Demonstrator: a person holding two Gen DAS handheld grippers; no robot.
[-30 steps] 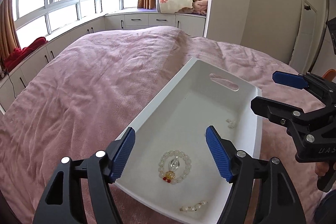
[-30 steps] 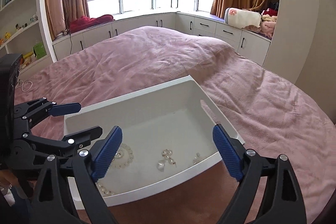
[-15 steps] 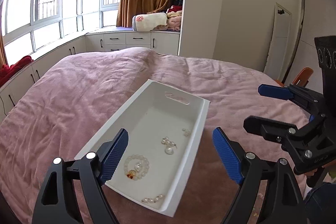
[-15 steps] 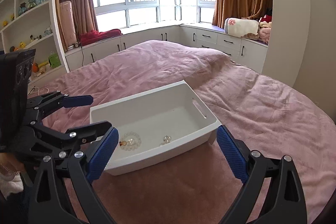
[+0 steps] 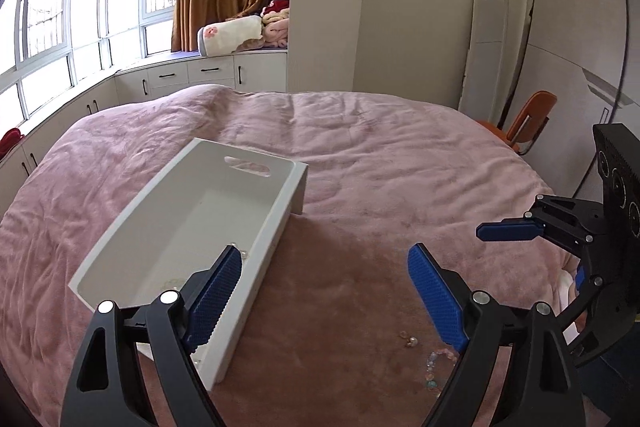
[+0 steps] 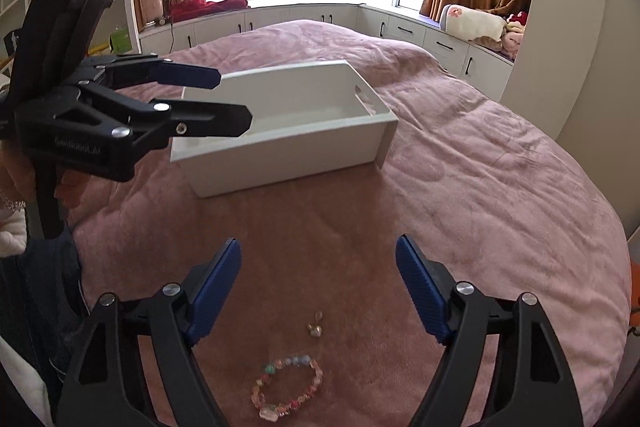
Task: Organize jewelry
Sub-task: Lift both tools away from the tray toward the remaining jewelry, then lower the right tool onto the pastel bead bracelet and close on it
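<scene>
A white tray point(image 5: 248, 251) with a handle slot lies on the pink bed; it also shows in the right wrist view point(image 6: 280, 155). A few beads show inside it behind my left finger. A multicoloured bead bracelet point(image 6: 286, 389) and a small earring point(image 6: 315, 329) lie on the blanket near the bed's front edge; they also show in the left wrist view, the bracelet point(image 5: 438, 363) and the earring point(image 5: 409, 339). My left gripper point(image 5: 324, 293) is open and empty beside the tray. My right gripper point(image 6: 318, 287) is open and empty above the bracelet and earring.
The pink blanket point(image 6: 460, 187) covers the whole bed. White window-seat cabinets point(image 6: 304, 19) ring the far side. An orange chair point(image 5: 524, 123) stands past the bed's right edge. Shelves point(image 6: 12, 7) stand at the left.
Both grippers have pulled back from over the tray toward the bed's front edge. The bracelet and earring on the blanket have come into view. Both grippers stay open.
</scene>
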